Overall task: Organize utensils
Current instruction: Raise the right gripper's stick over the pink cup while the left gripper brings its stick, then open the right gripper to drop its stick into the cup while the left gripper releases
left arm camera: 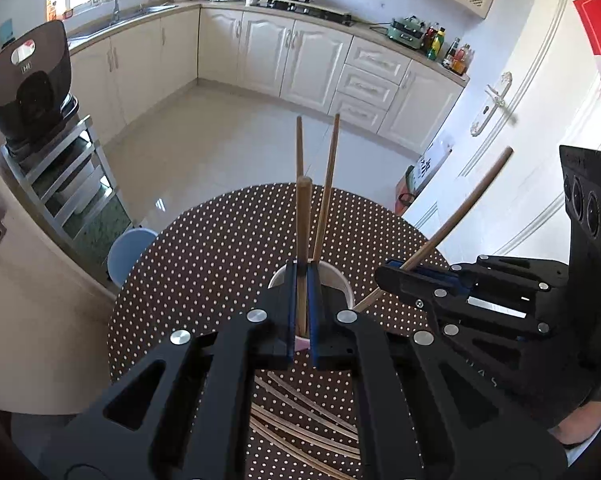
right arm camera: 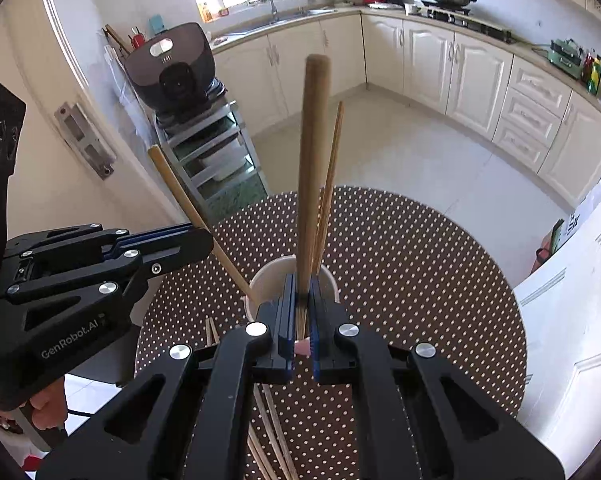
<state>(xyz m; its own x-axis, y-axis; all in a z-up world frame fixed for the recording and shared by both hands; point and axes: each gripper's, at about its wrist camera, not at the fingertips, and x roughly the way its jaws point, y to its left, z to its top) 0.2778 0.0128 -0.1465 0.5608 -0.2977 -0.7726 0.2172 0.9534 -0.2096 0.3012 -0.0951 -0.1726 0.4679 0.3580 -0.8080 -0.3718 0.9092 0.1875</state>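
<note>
A white cup (left arm camera: 342, 282) (right arm camera: 270, 274) stands on the polka-dot table with two chopsticks (left arm camera: 327, 184) upright in it. My left gripper (left arm camera: 301, 280) is shut on a wooden chopstick (left arm camera: 302, 232), holding it upright over the cup; it also shows in the right wrist view (right arm camera: 192, 242). My right gripper (right arm camera: 300, 296) is shut on another wooden chopstick (right arm camera: 314, 152), upright over the cup; it shows from the side in the left wrist view (left arm camera: 396, 270) with its chopstick (left arm camera: 460, 210) slanting. Several loose chopsticks (left arm camera: 300, 420) (right arm camera: 270, 436) lie on the table below the grippers.
The round brown dotted table (left arm camera: 204, 248) (right arm camera: 412, 264) ends at a white door on the right (left arm camera: 500, 96). A blue stool (left arm camera: 126, 250) and a metal rack with a dark appliance (left arm camera: 28, 88) stand left. Kitchen cabinets (right arm camera: 460, 64) line the far side.
</note>
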